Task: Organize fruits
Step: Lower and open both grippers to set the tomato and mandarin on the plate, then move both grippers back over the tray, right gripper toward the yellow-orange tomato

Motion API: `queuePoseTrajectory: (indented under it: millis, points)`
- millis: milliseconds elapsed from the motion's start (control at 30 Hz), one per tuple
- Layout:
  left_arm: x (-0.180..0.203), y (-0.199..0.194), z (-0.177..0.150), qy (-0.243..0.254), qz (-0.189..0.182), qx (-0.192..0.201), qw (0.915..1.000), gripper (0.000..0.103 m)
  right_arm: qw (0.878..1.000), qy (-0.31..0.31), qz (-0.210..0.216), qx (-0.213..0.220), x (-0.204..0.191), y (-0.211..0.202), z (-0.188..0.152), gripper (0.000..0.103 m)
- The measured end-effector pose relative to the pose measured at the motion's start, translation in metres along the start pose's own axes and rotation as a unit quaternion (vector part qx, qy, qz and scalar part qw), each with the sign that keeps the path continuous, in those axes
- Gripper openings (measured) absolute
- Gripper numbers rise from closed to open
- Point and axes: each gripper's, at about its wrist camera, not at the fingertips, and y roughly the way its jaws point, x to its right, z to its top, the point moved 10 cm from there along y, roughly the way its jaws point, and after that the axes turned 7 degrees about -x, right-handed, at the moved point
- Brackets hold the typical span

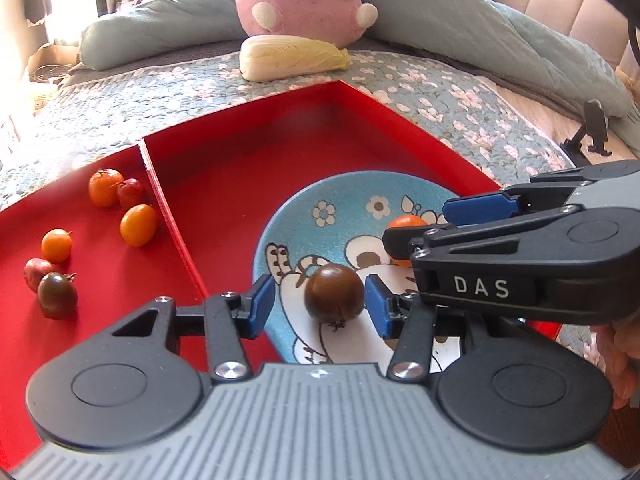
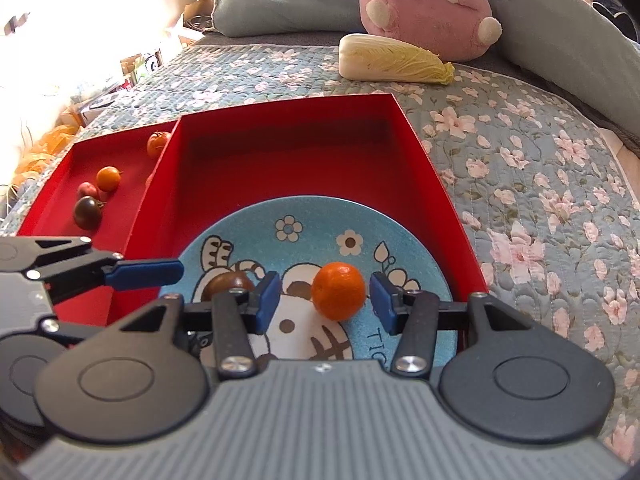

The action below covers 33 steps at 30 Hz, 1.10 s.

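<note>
Left compartment of the red box (image 1: pixel 172 216): six small fruits lying loose, namely a round orange tomato (image 1: pixel 105 187) at the far end, a red tomato (image 1: pixel 130 192) touching it, an oval orange tomato (image 1: pixel 138 225) near the divider, a second round orange tomato (image 1: pixel 56 245), a pinkish-red fruit (image 1: pixel 35 273), and a dark tomato (image 1: pixel 57 295) touching that one. Right compartment: a blue cartoon-print plate (image 1: pixel 344 204) lying flat on the floor of the box. Left gripper (image 1: pixel 320 306): angled downward over the near part of the plate, blue pads parted, a dark brown tomato (image 1: pixel 334 293) resting on the plate between them with a clear gap on each side, so nothing is gripped. Right gripper (image 2: pixel 325 298): likewise angled downward, beside and just right of the left one, pads parted around an orange fruit (image 2: pixel 338 290) that sits on the plate untouched by either pad. In the left wrist view the right gripper's body crosses in from the right edge, marked "DAS", with fingers of the person's hand (image 1: pixel 624 360) beneath it. Beyond the box: a floral quilt (image 2: pixel 520 168), a napa cabbage (image 2: pixel 394 60), a pink plush toy (image 2: pixel 428 12).
</note>
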Motion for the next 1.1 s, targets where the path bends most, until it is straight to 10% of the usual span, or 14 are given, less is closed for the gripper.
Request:
queuePoseTrajectory:
  millis: [500, 1100]
  points:
    - [-0.068, -0.049, -0.003, -0.082, 0.039, 0.048, 0.9947, 0.056, 0.997, -0.044, 0.037, 0.046, -0.069, -0.021, 0.036, 0.052]
    - [-0.196, -0.036, -0.058, -0.188, 0.156, -0.023, 0.9694, 0.056, 0.985, -0.137, 0.096, 0.041, -0.167, 0.011, 0.061, 0.051]
